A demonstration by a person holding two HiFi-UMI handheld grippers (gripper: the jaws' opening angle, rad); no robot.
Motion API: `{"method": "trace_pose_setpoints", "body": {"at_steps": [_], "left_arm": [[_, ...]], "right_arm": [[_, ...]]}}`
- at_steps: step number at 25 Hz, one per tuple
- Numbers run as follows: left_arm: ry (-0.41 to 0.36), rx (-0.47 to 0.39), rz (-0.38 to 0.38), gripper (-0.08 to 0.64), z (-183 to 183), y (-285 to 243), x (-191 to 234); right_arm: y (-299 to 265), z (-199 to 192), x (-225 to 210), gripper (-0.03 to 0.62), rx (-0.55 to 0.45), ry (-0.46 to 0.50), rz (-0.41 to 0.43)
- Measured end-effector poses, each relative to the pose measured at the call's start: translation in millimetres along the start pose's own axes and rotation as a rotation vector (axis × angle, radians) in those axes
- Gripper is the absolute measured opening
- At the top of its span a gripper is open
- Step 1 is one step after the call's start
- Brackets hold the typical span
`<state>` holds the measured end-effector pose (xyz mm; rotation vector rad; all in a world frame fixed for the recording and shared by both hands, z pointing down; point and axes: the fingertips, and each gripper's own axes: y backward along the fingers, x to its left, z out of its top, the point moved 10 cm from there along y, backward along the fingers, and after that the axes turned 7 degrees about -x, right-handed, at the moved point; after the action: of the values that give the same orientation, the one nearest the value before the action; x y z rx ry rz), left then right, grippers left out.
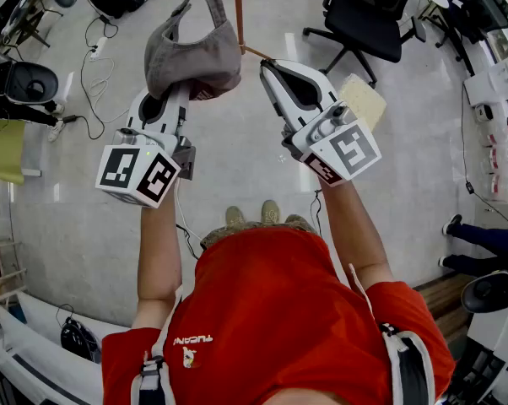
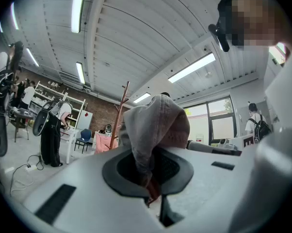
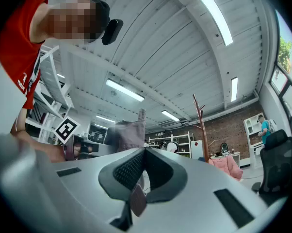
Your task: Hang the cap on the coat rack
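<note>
A grey cap (image 1: 192,51) is pinched by its edge in my left gripper (image 1: 185,89), which is shut on it and holds it up in front of me. In the left gripper view the cap (image 2: 155,123) bulges up out of the closed jaws of that gripper (image 2: 148,165). The reddish wooden coat rack (image 1: 238,11) stands just beyond the cap, between both grippers; it shows as a branched pole (image 2: 121,111) and, in the right gripper view, as the coat rack (image 3: 201,125). My right gripper (image 1: 267,66) is shut with nothing in it, to the right of the cap (image 3: 129,132).
A black office chair (image 1: 368,15) stands at the back right. Cables (image 1: 89,83) trail over the floor at the left. A pale cushion (image 1: 364,99) lies behind my right gripper. A person's legs (image 1: 482,239) show at the right edge.
</note>
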<state>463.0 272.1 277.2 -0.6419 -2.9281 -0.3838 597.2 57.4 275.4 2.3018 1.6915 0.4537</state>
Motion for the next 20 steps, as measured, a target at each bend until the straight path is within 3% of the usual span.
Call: {"method": "trace_pose_setpoints", "body": {"at_steps": [11,20], "left_arm": [[0.013,-0.01,-0.003,0.02,-4.2,8.8,12.3],[0.024,0.002,0.002,0.02,-5.3,43.7,76.8]], "right_arm": [[-5.8,-5.0,7.4,0.023,0.013,-0.016,-0.034],[-52.8,-33.9,44.7,0.023,0.027,-0.001,-0.037]]}}
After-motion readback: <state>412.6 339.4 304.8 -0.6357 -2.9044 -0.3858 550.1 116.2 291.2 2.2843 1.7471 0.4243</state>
